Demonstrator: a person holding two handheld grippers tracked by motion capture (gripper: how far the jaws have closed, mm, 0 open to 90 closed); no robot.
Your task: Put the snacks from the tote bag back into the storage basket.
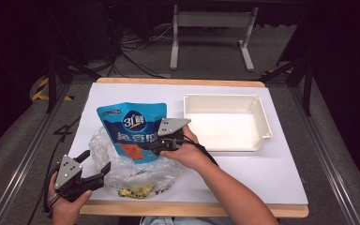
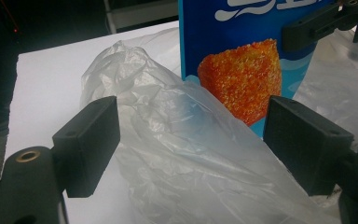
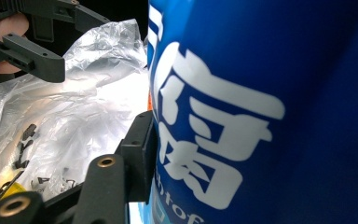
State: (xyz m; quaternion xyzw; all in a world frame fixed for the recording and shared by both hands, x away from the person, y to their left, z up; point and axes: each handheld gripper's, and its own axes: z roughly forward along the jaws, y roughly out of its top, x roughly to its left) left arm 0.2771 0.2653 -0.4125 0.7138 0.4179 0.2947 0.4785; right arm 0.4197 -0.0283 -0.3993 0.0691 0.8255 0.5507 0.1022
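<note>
A blue snack pouch (image 1: 130, 129) with white characters and an orange picture stands partly inside a crumpled clear plastic bag (image 1: 138, 171) on the white table sheet. My right gripper (image 1: 153, 146) is shut on the pouch's right edge. In the right gripper view one black finger (image 3: 139, 154) presses against the pouch (image 3: 261, 112), and the other finger is hidden behind it. My left gripper (image 1: 96, 162) is open at the bag's lower left. In the left gripper view its jaws stand wide on either side of the bag (image 2: 191, 154) without pressing it.
A white rectangular tray (image 1: 262, 124) sits to the right of the pouch. Small yellow and dark items (image 1: 136, 190) lie in the bag near the table's front edge. Bare white sheet (image 1: 258, 173) lies in front of the tray.
</note>
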